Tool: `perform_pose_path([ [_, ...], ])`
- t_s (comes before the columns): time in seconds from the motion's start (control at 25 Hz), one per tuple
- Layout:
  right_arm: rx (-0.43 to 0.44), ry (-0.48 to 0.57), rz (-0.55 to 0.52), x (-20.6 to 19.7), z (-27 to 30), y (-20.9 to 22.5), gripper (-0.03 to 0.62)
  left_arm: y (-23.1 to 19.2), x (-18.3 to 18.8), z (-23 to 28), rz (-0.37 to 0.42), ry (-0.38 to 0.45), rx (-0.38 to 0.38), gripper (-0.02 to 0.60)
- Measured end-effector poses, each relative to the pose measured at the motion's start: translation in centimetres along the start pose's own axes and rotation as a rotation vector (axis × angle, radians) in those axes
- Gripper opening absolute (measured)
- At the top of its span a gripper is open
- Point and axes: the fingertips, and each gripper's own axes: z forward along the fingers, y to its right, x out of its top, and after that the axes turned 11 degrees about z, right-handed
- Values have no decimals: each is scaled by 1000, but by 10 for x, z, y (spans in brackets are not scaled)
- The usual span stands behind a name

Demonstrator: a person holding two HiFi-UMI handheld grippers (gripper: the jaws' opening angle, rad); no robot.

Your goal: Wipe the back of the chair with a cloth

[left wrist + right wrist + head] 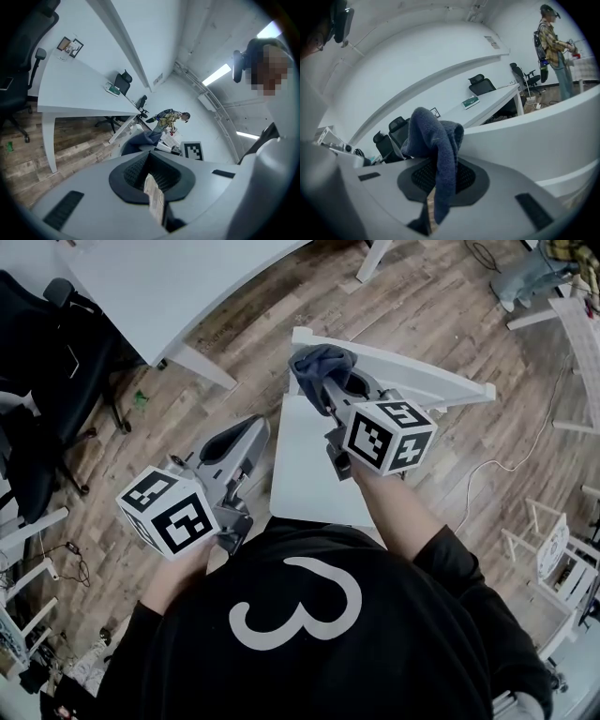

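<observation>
A white chair stands in front of me, its backrest top rail (412, 371) running from centre to the right and its seat (305, 470) below. My right gripper (323, 381) is shut on a dark blue cloth (319, 362), bunched at the left end of the rail. In the right gripper view the cloth (438, 140) drapes over the closed jaws, with the white chair back (543, 136) to the right. My left gripper (246, 432) hovers left of the seat, shut and holding nothing; the left gripper view shows its jaws (152, 187) pressed together.
A white desk (178, 287) stands at the upper left with black office chairs (56, 381) beside it. A white cable (511, 460) trails over the wooden floor at right, near white frames (558, 549). A person (553, 47) stands far off in the room.
</observation>
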Motion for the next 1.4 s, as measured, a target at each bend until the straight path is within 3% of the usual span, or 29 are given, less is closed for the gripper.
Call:
perform_pose_path([
  [0.8, -123, 32, 12, -1, 6, 11, 49, -10, 2, 6, -17, 1, 16, 14],
  [1.4, -181, 65, 51, 11, -33, 47, 50, 14, -6, 33, -27, -15, -21, 14],
])
